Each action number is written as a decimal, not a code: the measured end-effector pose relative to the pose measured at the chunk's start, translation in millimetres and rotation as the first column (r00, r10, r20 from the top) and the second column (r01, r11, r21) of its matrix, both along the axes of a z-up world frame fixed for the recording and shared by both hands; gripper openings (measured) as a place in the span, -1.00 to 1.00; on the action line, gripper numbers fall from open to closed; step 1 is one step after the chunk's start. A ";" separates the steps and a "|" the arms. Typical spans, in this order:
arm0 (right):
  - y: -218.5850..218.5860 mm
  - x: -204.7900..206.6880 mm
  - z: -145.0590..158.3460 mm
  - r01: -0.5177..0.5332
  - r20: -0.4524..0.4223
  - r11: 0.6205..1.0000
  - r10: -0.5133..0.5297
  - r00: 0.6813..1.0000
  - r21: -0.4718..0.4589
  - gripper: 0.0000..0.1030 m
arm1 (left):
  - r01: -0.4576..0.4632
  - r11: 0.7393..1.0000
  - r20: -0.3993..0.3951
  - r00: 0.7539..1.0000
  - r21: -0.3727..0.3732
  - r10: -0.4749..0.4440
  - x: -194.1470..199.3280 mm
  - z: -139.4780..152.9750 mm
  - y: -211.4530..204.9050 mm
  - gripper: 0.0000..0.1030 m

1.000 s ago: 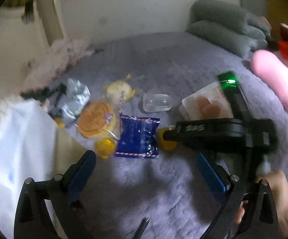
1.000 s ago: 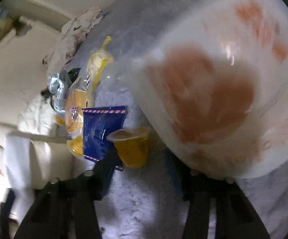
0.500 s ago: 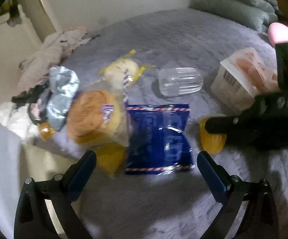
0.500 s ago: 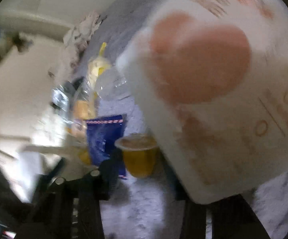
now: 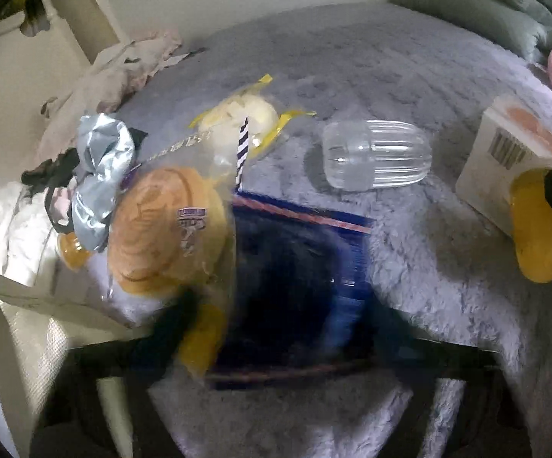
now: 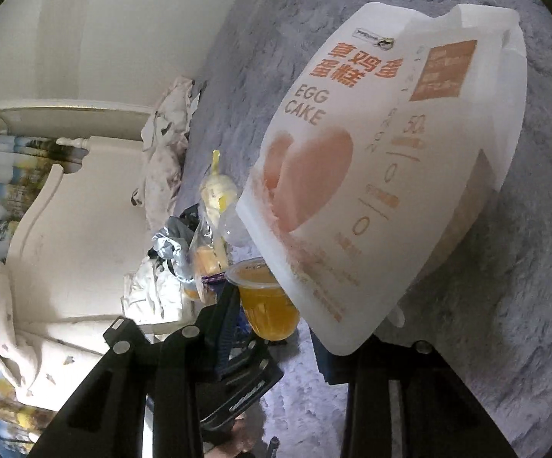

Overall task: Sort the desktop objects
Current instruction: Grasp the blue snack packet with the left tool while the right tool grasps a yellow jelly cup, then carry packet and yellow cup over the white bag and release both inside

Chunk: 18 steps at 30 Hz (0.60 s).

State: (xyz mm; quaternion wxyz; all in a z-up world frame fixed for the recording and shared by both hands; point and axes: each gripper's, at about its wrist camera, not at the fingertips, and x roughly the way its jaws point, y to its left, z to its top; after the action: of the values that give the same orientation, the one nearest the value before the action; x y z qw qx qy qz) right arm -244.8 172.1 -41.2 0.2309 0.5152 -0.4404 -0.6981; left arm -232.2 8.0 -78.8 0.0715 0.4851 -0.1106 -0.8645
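- The left gripper [image 5: 276, 347] sits low in the left wrist view, badly blurred. Its dark fingers [image 5: 169, 328] reach in from the lower left and lower right, either side of a blue snack packet [image 5: 299, 278]; how wide they are set, and whether they grip it, cannot be told.
- The blue snack packet lies flat on the grey fuzzy bed cover [image 5: 371, 68], in the lower middle of that view.
- Overlapping its left edge is a round bun in a clear wrapper [image 5: 165, 229]. A yellow jelly cup [image 5: 203, 339] sits below the bun, and a crumpled silver wrapper [image 5: 100, 175] to its upper left.
- Above the bun lies a pale pastry in a yellow-edged bag [image 5: 241, 118]. To its right, a clear ribbed plastic lid [image 5: 375, 156] rests on its side, apart from the packet.
- At the right edge of the left wrist view stands the white egg cake box [image 5: 501, 160], with a second yellow jelly cup [image 5: 535, 236] just in front of it.
- In the right wrist view the right gripper [image 6: 299, 347] has its fingers [image 6: 226, 324] spread fairly wide, one on each side of the jelly cup [image 6: 264, 297] and the lower corner of the egg cake box [image 6: 375, 175]; whether they press on either cannot be told.
- The box fills the upper right of that view, tilted, touching the cup's rim.
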 end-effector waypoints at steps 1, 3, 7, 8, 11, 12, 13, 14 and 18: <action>-2.5 0.8 0.6 0.000 -0.004 1.000 0.000 1.000 0.003 -0.37 | -0.008 1.000 0.001 1.000 0.010 0.008 0.9 0.7 0.6 -0.12; -1.7 1.6 5.8 -0.003 -0.018 1.000 0.003 1.000 0.011 -0.37 | -0.012 0.999 -0.017 1.000 0.046 0.012 7.5 8.2 -0.4 -0.18; -3.7 1.1 6.2 -0.011 -0.040 1.000 0.011 0.999 0.007 -0.37 | 0.007 0.997 -0.092 0.996 0.072 0.000 33.4 44.3 2.1 -0.25; -7.6 0.4 9.6 -0.014 -0.049 1.000 0.014 0.999 0.007 -0.37 | 0.021 0.997 -0.114 0.993 0.072 -0.012 41.0 55.7 3.5 -0.25; -13.7 4.8 25.7 -0.022 -0.096 1.000 0.023 0.995 0.007 -0.37 | 0.073 0.996 -0.205 0.977 0.057 -0.060 71.4 101.2 13.1 -0.25; -14.1 9.4 35.5 -0.030 -0.123 1.000 0.030 0.992 0.001 -0.37 | 0.086 0.995 -0.231 0.970 0.052 -0.072 79.8 115.1 14.4 -0.25; -18.8 9.7 42.5 -0.036 -0.142 0.999 0.035 0.989 -0.006 -0.37 | 0.100 0.994 -0.258 0.962 0.047 -0.085 93.1 130.2 14.8 -0.25; -19.7 13.2 51.5 -0.043 -0.167 0.999 0.039 0.985 -0.018 -0.36 | 0.109 0.993 -0.285 0.954 0.039 -0.094 105.5 143.7 13.6 -0.25; -29.8 37.2 89.2 -0.101 -0.283 0.992 0.078 0.956 -0.069 -0.36 | 0.075 0.997 -0.336 0.938 -0.028 -0.080 144.8 183.5 -3.7 -0.25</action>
State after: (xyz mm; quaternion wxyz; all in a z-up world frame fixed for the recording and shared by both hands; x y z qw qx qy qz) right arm -207.6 142.3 48.0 0.3432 0.4208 -0.4080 -0.7339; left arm -87.4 4.3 104.7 0.0589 0.3248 -0.1223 -0.9360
